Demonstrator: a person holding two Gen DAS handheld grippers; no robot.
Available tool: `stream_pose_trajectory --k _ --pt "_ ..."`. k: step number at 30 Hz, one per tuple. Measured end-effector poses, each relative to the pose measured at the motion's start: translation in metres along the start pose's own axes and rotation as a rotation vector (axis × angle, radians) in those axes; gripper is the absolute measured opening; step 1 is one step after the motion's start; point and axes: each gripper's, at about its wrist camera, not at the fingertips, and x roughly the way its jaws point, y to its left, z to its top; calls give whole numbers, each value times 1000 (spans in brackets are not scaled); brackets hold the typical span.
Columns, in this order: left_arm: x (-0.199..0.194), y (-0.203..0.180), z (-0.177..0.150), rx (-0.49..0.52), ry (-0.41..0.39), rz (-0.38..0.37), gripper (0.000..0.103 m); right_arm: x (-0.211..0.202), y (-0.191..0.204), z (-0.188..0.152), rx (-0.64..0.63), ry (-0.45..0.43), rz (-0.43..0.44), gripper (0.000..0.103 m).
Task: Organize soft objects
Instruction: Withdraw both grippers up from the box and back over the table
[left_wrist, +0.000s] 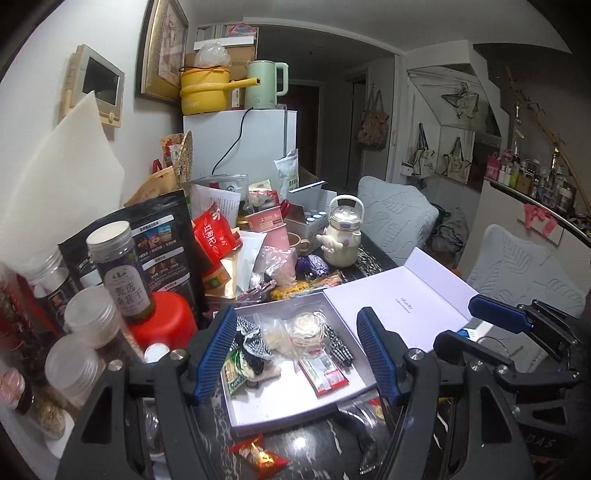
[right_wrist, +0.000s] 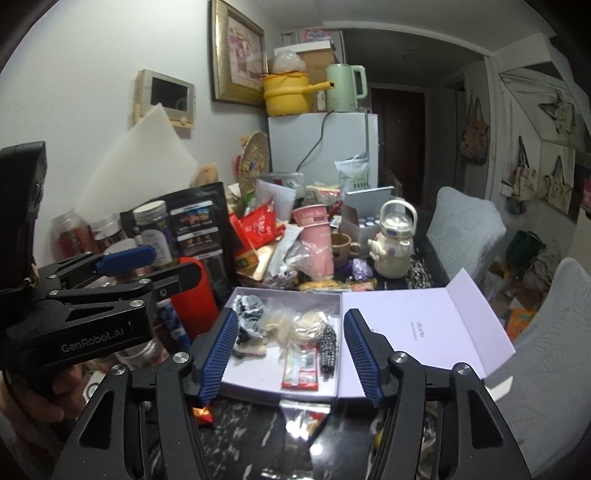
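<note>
A shallow white box (left_wrist: 288, 417) (right_wrist: 258, 384) lies on the dark marble table with its lid (left_wrist: 406, 306) (right_wrist: 417, 332) folded open to the right. Inside are a black-and-white checked scrunchie (left_wrist: 251, 339) (right_wrist: 251, 314), a checked hair tie (left_wrist: 338, 343) (right_wrist: 328, 347), a round cream pad (left_wrist: 308, 328), clear bags and a red-and-white packet (right_wrist: 301, 369). My left gripper (left_wrist: 297, 354) (right_wrist: 155, 267) hovers open above the box's near edge, its pads empty. To its right, my right gripper (right_wrist: 290, 354) (left_wrist: 480, 330) is also open and holds nothing.
Jars (left_wrist: 122, 266), a red container (left_wrist: 162, 325), black pouches, pink cups (left_wrist: 269, 229) and a cream kettle-shaped bottle (left_wrist: 343, 232) crowd the table behind and left of the box. A red candy wrapper (left_wrist: 258, 454) lies in front. Padded chairs (left_wrist: 517, 266) stand to the right.
</note>
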Motion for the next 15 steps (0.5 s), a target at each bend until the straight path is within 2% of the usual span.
stream_pose_trajectory --k 3,5,7,15 --pt "-9 1 -7 3 7 10 71 -13 5 -6 -3 -13 3 68" --pt "-15 1 -12 -8 14 15 82 -19 9 -9 -5 -19 1 70" --pt "-23 2 -17 -14 6 9 83 -25 13 -14 -6 -25 -1 76" --pt "-34 8 -36 -34 39 7 83 -39 23 -33 -5 -21 3 82"
